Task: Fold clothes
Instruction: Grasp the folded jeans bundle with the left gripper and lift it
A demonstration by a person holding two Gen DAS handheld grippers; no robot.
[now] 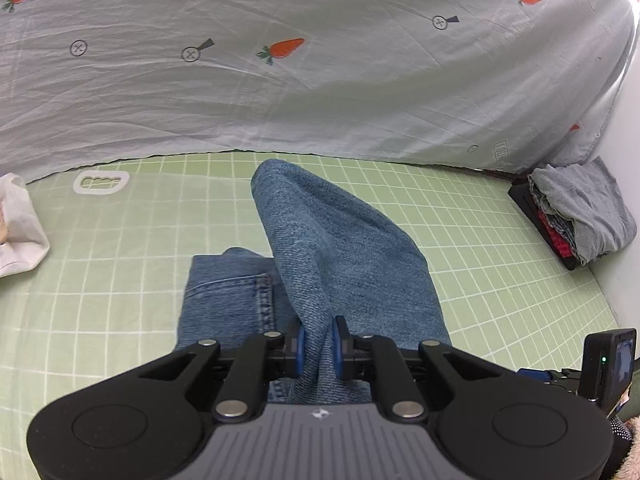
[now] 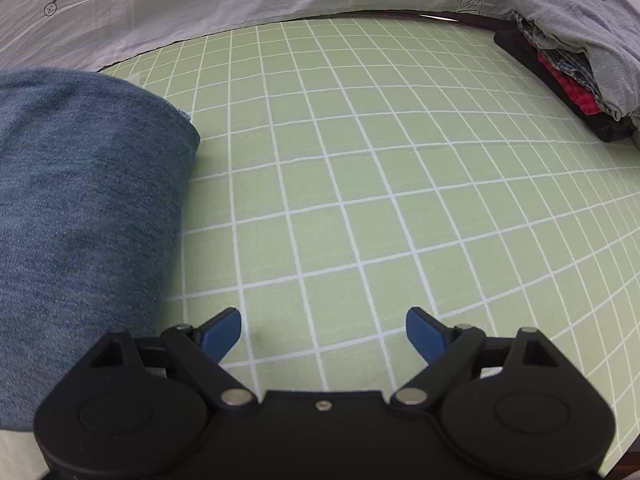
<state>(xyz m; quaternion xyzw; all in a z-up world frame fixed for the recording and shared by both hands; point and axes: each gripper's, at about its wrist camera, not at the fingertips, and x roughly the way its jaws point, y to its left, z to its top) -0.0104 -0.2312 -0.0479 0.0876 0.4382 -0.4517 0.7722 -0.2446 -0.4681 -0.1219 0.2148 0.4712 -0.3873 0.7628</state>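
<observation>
Green checked bedding [image 1: 500, 248] is backed by a carrot-print sheet [image 1: 320, 80]. On it the jeans [image 1: 332, 248] are laid with their long axis running away from the left gripper [image 1: 319, 346], whose pads are clamped on a raised denim fold. Further right, the right gripper [image 2: 323, 334] is held wide apart over bare bedding, with nothing gripped.

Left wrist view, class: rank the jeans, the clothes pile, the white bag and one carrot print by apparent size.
1. jeans, though nearest the camera
2. clothes pile
3. white bag, cut off by the edge, so unsure against the pile
4. carrot print
</observation>
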